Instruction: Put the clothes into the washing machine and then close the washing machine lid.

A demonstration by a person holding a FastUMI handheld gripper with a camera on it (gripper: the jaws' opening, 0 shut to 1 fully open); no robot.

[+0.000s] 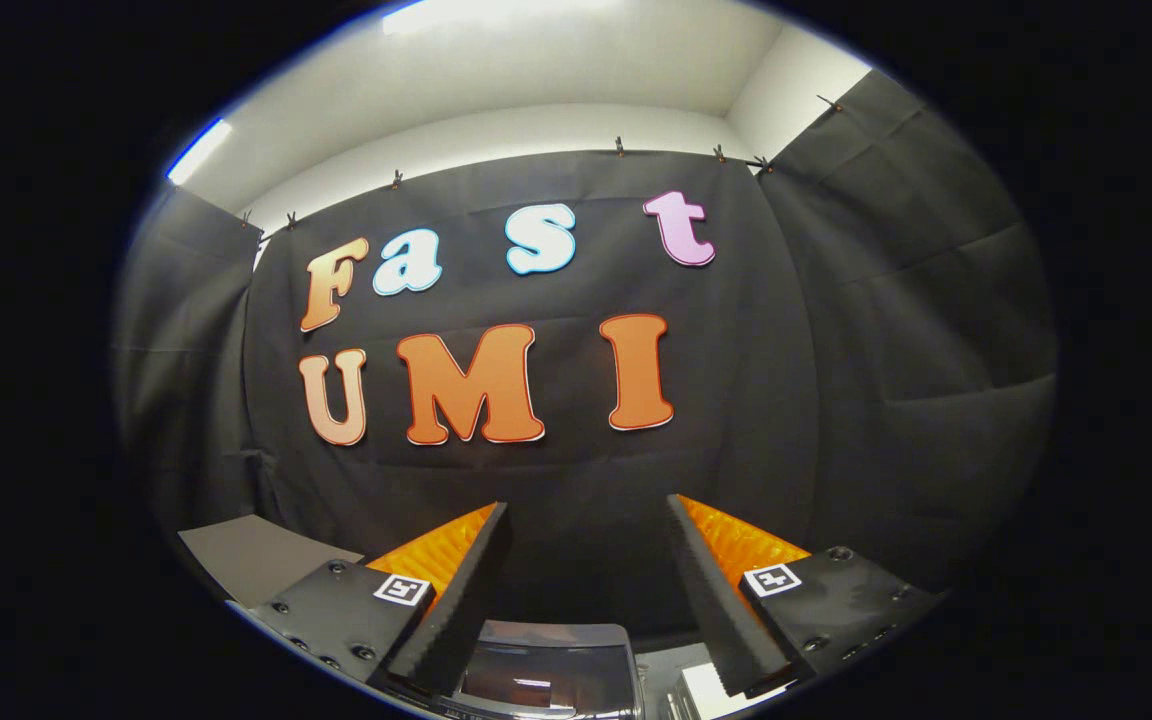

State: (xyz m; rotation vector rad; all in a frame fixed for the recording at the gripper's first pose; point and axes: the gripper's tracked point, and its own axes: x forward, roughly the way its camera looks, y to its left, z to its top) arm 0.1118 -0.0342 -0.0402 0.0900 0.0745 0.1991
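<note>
Held high and pointing at the booth's back wall, the claw [586,520] has its two fingers [456,610] spread wide apart with nothing between them but open air. Each finger carries a ribbed pad on its inner side and a small square marker on top of its mount. Below the fingers and close to them, between their near ends, sits the washing machine [551,665]: part of its top shows, a dark glossy lid with a pale rounded rim and a reflection of a ceiling light on it. Whether that lid is fully shut cannot be told from this angle, since so little of it shows. To the right of the machine, just under the right finger, lies a pale boxy part [706,690] too cut off to make out. To the left, beyond the left finger's mount, a flat grey surface [246,555] juts out in front of the cloth wall. Black cloth [836,350] hangs across the far side and wraps round both the left and right sides of the booth, clipped along its top edge. Above the cloth rise a white wall and ceiling [536,80], with a bright strip light straight overhead and another off to the left.
</note>
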